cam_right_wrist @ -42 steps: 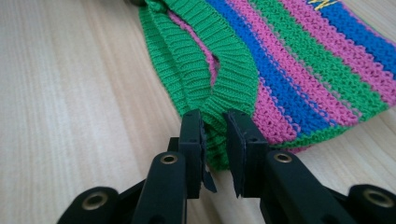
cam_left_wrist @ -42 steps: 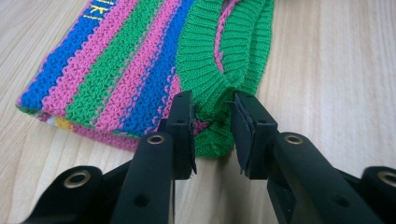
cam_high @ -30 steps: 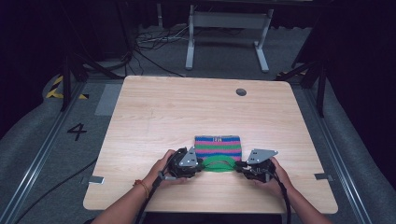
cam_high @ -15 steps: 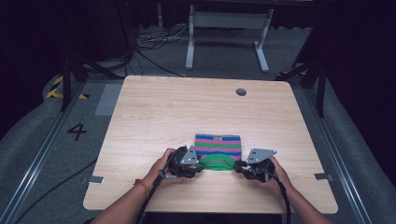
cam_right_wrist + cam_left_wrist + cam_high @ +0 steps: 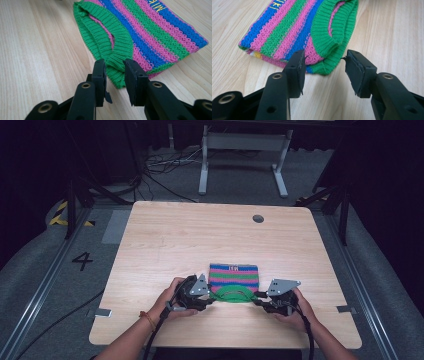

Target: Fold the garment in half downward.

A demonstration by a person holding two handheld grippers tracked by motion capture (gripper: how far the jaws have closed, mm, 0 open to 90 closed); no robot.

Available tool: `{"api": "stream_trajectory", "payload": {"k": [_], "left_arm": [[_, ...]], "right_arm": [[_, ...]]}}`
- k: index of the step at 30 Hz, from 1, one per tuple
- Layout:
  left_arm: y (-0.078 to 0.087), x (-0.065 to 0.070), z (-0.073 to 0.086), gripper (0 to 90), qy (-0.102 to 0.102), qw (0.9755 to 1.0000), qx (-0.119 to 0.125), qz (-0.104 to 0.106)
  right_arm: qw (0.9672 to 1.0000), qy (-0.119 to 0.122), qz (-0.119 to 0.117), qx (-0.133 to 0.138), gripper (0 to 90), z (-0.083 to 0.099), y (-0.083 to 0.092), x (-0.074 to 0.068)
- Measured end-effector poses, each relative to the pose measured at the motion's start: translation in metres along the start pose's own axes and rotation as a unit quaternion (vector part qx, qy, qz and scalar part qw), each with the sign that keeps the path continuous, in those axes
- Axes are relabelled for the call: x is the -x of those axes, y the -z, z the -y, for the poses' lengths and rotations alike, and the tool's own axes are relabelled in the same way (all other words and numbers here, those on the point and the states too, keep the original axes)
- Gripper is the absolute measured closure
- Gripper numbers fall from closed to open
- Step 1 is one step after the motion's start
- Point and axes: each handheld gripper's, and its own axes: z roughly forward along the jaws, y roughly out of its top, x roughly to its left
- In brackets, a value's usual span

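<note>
Left gripper [image 5: 324,68] fingers just opened wide, off the striped knit's [image 5: 233,274] green band [image 5: 329,37]. Right gripper [image 5: 113,75] fingers part-open, band corner between, grip unclear. On tabletop [image 5: 175,235].

a wooden table [image 5: 165,240] with a round grommet hole [image 5: 258,218], cables [image 5: 160,167] behind.

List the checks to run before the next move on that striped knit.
1. Left tongs released: ok; jaws have just been opening, apart, pads off the green ribbed hem.
2. Right tongs released: cannot tell; jaws have just been opening, hem between them.
3. Pink, blue and green striped knitted piece flat on light wooden table: ok.
4. Tongs at opposite hem ends: ok.
</note>
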Motion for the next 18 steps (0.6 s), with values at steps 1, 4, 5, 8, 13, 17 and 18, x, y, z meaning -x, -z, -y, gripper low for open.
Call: {"api": "stream_trajectory", "payload": {"k": [1, 4, 5, 8, 13, 17, 18], "left_arm": [[0.001, 0.0, 0.001, 50.4, -0.001, 1.0, -0.007, 0.002], [0.002, 0.0, 0.004, 48.6, -0.001, 0.9998, -0.021, 0.0], [0.003, -0.001, 0.006, 47.6, -0.001, 0.9997, -0.026, 0.0], [0.007, -0.003, 0.009, 45.9, 0.002, 0.9995, -0.033, -0.004], [0.012, -0.005, 0.011, 43.4, 0.002, 0.9994, -0.034, -0.005], [0.016, -0.005, 0.015, 40.8, 0.001, 0.999, -0.043, -0.011], [0.019, -0.006, 0.018, 40.3, 0.004, 0.9989, -0.043, -0.016]], "right_arm": [[1.0, 0.004, 0.0, -0.003, 71.2, -0.001, 0.001, 0.0], [1.0, 0.009, 0.0, -0.005, 70.9, -0.002, 0.003, -0.001], [0.9999, 0.01, 0.0, -0.006, 70.9, -0.002, 0.004, 0.0], [0.9999, 0.013, 0.007, -0.007, 70.2, -0.002, 0.008, 0.0], [0.9997, 0.009, 0.015, -0.015, 67.9, 0.002, 0.011, 0.003], [0.9997, 0.008, 0.016, -0.018, 65.7, 0.005, 0.014, 0.004], [0.9996, 0.007, 0.02, -0.019, 63.4, 0.007, 0.018, 0.005]]}}
